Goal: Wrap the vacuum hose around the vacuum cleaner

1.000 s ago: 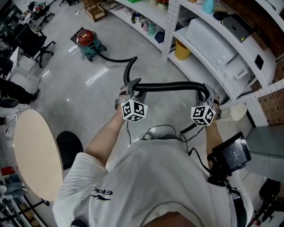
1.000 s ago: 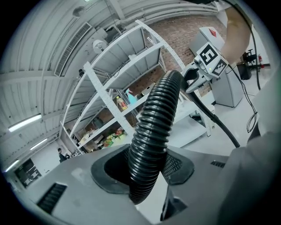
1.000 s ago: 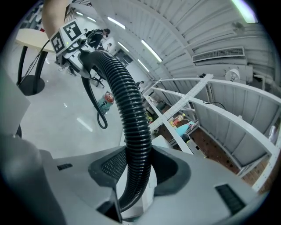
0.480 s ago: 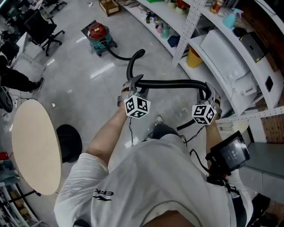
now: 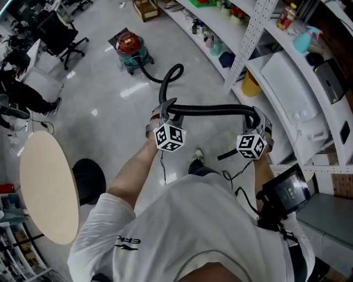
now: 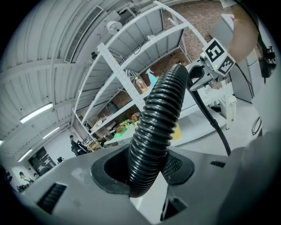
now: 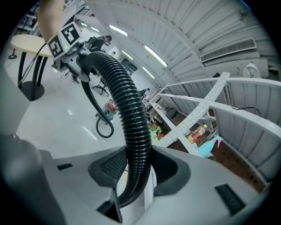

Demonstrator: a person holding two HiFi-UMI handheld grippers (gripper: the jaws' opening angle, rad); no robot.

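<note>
The black ribbed vacuum hose (image 5: 212,110) stretches level between both grippers at chest height. My left gripper (image 5: 164,109) is shut on it near its left bend; the hose (image 6: 158,132) passes between the pads. My right gripper (image 5: 257,117) is shut on the other end, where the hose (image 7: 131,132) curves down through the jaws. From the left grip the hose loops down across the floor to the red and teal vacuum cleaner (image 5: 131,47), which stands far ahead at the upper left. The vacuum cleaner (image 7: 112,107) looks small in the right gripper view.
White shelving (image 5: 287,71) with bottles and a yellow bucket (image 5: 251,85) lines the right side. A round beige table (image 5: 47,187) with a black base (image 5: 91,179) stands at the left. Office chairs (image 5: 60,33) and a wooden crate (image 5: 146,6) sit beyond the vacuum cleaner.
The person has walked forward, and the shelving and the vacuum cleaner have shifted in the head view. Both grippers keep the same hold on the hose.
</note>
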